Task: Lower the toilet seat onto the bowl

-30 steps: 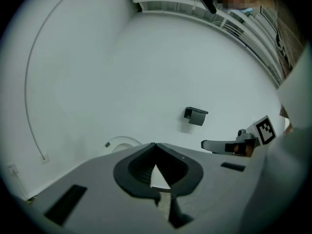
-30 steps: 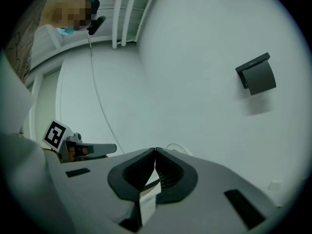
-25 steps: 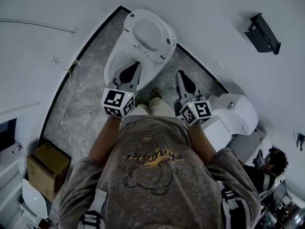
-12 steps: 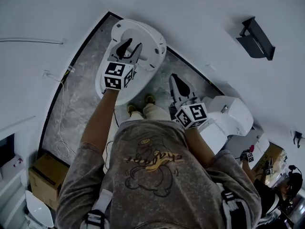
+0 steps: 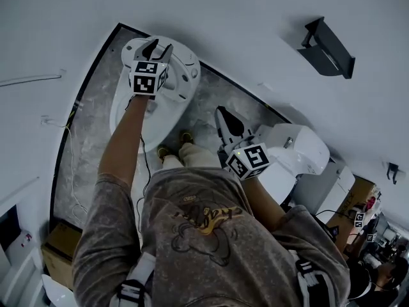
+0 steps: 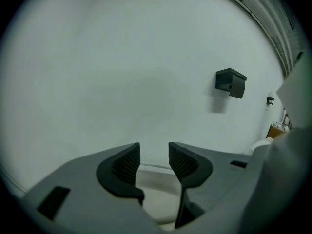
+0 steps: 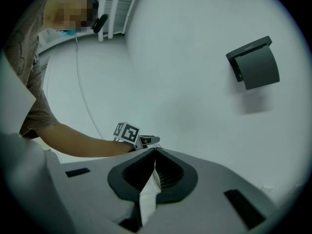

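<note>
The toilet seat [image 5: 181,85] stands raised at the back of the bowl [image 5: 131,123], tipped up toward the white wall [image 5: 255,31], so we judge that the lowering has not begun. Working down in size, we see the wall filling most of the head view. Below it a strip of grey marbled floor [image 5: 89,126] runs under the toilet, and a second white fixture [image 5: 297,149] stands to the right. After those come a cardboard box [image 5: 61,251] at the lower left, a black holder [image 5: 327,48] fixed to the wall, and a thin cable [image 5: 70,146] trailing along the floor. The left gripper [image 5: 158,47] is held at the top edge of the raised seat. Its jaws are opening and stand spread, pressing on nothing, and in its own view only a pale rim shows below the gap. The right gripper [image 5: 222,114] hangs well apart from the toilet, above the floor near the second fixture. Its jaws are pressed together at the tips, and a pale sliver shows in the slit behind them that we cannot identify. By our reckoning the reach is done. What is left is to take hold of the seat's edge, swing it forward and set it flat on the bowl. As for writing, we can read none. The shirt [image 5: 204,229] carries a printed figure with script too blurred to make out, and the cubes on the grippers bear only black-and-white square patterns.
</note>
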A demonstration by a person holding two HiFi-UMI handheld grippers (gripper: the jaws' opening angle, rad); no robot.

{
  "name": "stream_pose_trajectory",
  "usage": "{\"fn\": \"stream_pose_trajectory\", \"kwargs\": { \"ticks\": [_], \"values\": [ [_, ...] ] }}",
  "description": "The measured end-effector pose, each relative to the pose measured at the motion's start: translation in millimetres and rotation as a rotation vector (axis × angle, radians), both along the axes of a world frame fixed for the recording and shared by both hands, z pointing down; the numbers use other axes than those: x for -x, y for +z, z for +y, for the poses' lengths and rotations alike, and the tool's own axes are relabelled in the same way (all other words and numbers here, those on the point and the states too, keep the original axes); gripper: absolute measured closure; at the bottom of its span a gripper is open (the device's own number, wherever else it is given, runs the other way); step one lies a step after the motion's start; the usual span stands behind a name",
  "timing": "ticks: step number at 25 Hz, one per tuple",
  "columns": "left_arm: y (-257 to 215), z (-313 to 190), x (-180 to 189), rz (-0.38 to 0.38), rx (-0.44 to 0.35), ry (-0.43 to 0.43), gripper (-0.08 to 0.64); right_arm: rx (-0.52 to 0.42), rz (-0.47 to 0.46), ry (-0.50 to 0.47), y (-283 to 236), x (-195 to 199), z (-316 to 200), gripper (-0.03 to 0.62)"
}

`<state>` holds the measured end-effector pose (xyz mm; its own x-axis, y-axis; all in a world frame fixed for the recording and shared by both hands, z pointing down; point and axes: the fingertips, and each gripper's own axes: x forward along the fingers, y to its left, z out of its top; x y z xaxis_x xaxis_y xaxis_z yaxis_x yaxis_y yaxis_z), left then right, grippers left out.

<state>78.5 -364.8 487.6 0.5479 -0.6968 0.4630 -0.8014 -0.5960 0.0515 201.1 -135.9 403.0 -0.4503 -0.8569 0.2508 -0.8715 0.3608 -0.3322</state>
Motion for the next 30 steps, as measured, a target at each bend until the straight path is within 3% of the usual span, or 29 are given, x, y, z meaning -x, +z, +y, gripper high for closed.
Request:
{"fn": "stream_pose_trajectory", "kwargs": {
  "ticks": [6,11,17,30],
  "values": [
    [21,-6,1,-0.051,0.041,0.0,0.385,0.02,-0.006,0.015,6,-13,-8,0.566],
    [23,-2,3,-0.097,0.013,0.025,0.385,0.022,-0.018,0.015,11,-12,-13,0.566],
    [19,13,16,-0.099,0.009,0.032,0.385,0.02,-0.024,-0.002,11,2,-10,0.566],
    [10,98,87,-0.105,0.043,-0.04,0.385,0.01,-0.056,-0.089,18,62,5,0.566]
  ]
}}
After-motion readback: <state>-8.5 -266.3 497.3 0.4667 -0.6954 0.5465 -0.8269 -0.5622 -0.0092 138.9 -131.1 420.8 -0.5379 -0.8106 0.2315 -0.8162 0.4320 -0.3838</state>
